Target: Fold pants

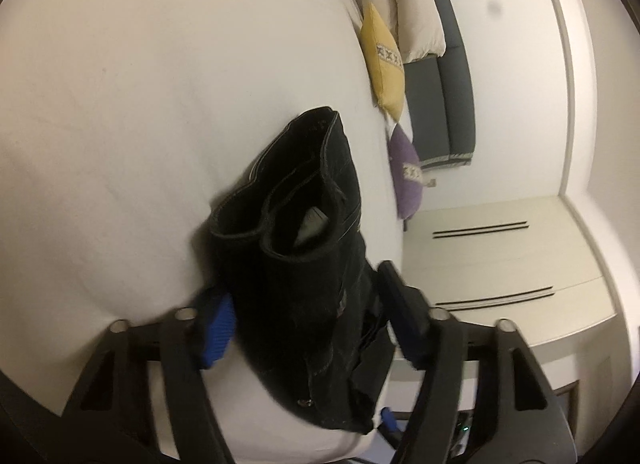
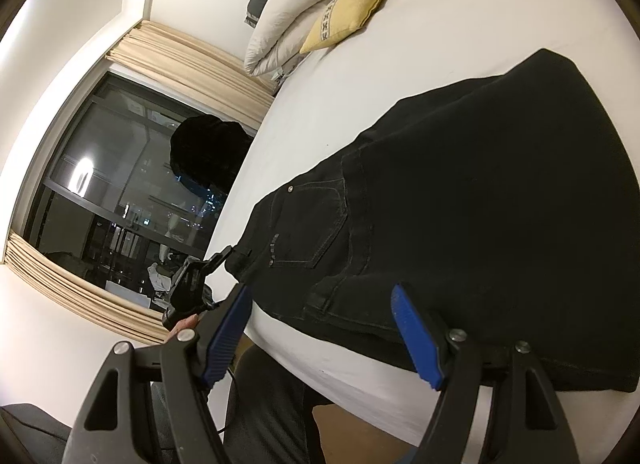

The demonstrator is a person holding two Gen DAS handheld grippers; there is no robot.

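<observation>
The black pants (image 2: pixel 460 204) lie flat near the bed's (image 1: pixel 140 104) near edge, waistband between the left gripper's (image 1: pixel 304 328) half-closed fingers ready for a fold, while the right gripper (image 2: pixel 320 328) hovers, fingers apart and empty.

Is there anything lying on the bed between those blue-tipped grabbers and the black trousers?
Nothing visible. The black denim pants lie on bare white bed sheet; the left gripper already straddles their waistband end, and the right gripper stands open at their near edge. The yellow cushion and purple cushion sit well away.
</observation>
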